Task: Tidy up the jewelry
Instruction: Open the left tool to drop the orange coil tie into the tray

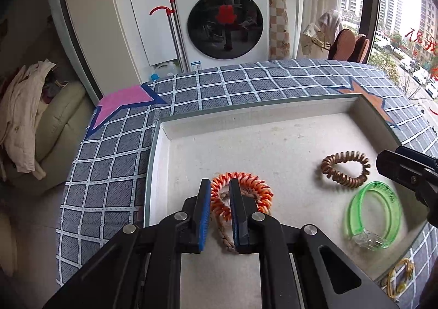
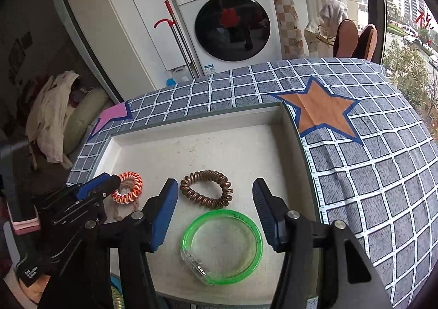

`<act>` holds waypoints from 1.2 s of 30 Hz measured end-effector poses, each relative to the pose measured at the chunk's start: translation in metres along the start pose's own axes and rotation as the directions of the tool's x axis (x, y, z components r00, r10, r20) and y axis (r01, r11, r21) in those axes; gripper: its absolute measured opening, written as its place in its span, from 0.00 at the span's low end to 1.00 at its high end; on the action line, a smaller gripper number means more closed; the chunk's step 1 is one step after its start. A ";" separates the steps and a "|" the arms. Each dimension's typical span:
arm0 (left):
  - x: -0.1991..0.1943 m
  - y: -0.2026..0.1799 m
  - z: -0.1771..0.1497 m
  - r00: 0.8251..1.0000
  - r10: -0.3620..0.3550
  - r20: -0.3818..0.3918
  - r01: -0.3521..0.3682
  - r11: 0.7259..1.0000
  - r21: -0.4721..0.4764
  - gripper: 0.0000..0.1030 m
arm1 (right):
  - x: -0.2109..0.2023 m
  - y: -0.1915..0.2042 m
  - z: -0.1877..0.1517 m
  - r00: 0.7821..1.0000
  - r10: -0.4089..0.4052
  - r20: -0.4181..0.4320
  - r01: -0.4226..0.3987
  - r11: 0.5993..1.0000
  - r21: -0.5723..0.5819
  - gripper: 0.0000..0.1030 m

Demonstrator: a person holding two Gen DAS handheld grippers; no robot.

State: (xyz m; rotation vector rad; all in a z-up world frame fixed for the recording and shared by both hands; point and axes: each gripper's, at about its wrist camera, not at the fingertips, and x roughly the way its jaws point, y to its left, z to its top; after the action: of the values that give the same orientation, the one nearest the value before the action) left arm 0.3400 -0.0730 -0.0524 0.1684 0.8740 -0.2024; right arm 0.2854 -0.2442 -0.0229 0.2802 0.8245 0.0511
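A shallow white tray [image 1: 191, 128] [image 2: 115, 144] lies on a checked cloth. In it are an orange spiral band [image 1: 257, 185] [image 2: 128, 185], a brown spiral band [image 1: 346, 169] [image 2: 206, 190] and a green clear bangle [image 1: 373, 213] [image 2: 221, 246]. A beige braided cord [image 1: 224, 235] lies under the orange band. My left gripper [image 1: 220, 185] [image 2: 109, 180] has its fingers closed around the near left part of the orange band and the cord. My right gripper [image 2: 215, 188] [image 1: 383, 161] is open and empty, its fingers standing either side of the brown band and the bangle.
A yellow piece [image 1: 399, 276] lies on the checked cloth [image 1: 109, 172] outside the tray's near right corner. The cloth [image 2: 383, 172] has a pink star [image 1: 123, 106] at left and an orange star [image 2: 317, 109] at right. A washing machine [image 1: 224, 13] stands behind.
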 end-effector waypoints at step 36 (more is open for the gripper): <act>-0.123 0.034 -0.078 0.996 -0.029 0.087 0.035 0.998 -0.060 1.00 | -0.111 0.014 -0.086 0.995 0.033 0.093 -0.034 0.999 0.008 0.88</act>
State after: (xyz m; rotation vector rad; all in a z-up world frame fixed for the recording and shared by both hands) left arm 0.2141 -0.0088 -0.0045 0.0876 0.7965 -0.2107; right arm 0.1479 -0.2284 0.0047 0.3037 0.7277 0.0651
